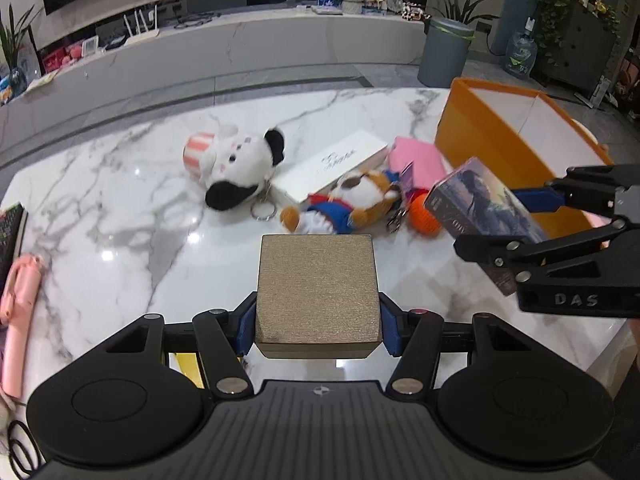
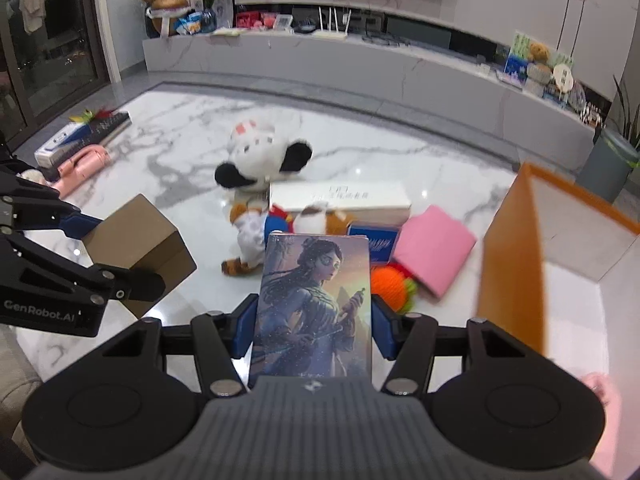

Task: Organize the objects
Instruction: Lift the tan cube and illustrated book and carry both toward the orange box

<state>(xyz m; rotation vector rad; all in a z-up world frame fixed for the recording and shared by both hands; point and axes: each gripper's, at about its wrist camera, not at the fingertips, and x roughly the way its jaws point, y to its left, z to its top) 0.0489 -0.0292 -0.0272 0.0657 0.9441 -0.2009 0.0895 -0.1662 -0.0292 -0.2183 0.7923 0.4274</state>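
Note:
My left gripper [image 1: 318, 330] is shut on a brown cube box [image 1: 318, 292], held above the marble table [image 1: 120, 184]; the same box [image 2: 138, 250] shows at the left of the right wrist view. My right gripper [image 2: 312, 330] is shut on a picture box [image 2: 314, 304] with a painted figure, also seen from the side [image 1: 484, 210] in the left wrist view. On the table lie a black-and-white plush [image 1: 240, 168], a white flat box [image 1: 334, 164], an orange-and-blue plush [image 1: 348, 204], a pink pouch [image 2: 434, 254] and an orange knitted toy [image 2: 390, 284].
An orange bin [image 2: 516, 264] with a white inside stands at the right edge of the table. At the far left lie a pink device [image 2: 82, 168], a dark book [image 2: 102, 126] and a blue-white box [image 2: 60, 142]. A low marble console [image 2: 360, 64] and a grey waste bin [image 1: 444, 52] stand beyond.

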